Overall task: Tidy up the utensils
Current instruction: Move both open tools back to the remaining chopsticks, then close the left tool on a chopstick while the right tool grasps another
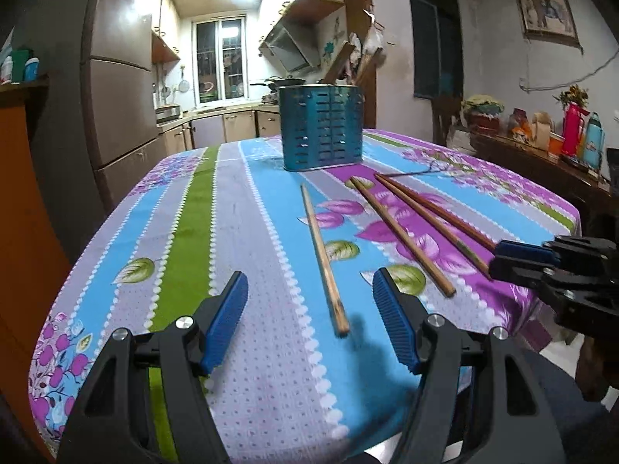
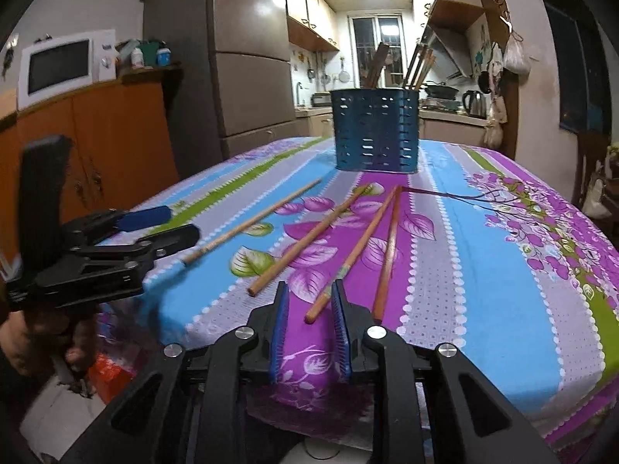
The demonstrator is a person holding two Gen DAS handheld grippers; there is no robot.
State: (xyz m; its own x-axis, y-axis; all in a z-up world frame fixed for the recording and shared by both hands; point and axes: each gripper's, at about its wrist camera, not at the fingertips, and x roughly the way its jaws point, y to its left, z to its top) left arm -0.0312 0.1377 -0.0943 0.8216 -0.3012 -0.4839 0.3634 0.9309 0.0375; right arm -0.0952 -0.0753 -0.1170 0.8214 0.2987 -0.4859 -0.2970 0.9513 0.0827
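Several wooden chopsticks lie loose on the flowered tablecloth. The leftmost pale chopstick ends between the pads of my left gripper, which is open above it. My right gripper is open narrowly, with the near end of a brown chopstick between its fingertips, untouched. Another brown chopstick lies to its left, a reddish one to its right. A blue slotted metal utensil holder stands at the table's far middle, holding other utensils; it also shows in the right wrist view.
A fridge and an orange cabinet with a microwave stand to the left. A side table with bottles and a red flask stands at the right. The table's near edge lies just under both grippers.
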